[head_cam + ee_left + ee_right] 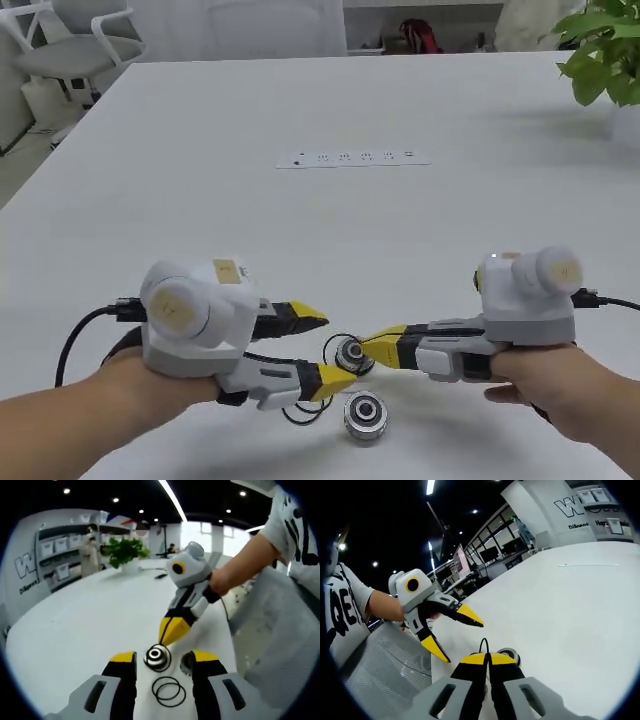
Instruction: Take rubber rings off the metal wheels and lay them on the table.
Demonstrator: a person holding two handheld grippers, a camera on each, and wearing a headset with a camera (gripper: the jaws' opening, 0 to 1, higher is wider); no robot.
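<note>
A: How are the jaws now?
B: The right gripper (372,347) keeps its jaws clenched on a rubber ring (483,644), which loops up just beside the metal wheel (350,355). The left gripper (338,348) is released, with that wheel between its jaws.
A: And around the wheel?
B: Loose rings (168,691) lie near it on the tabletop (350,230), and a second wheel (365,415) stands just beside it.
</note>
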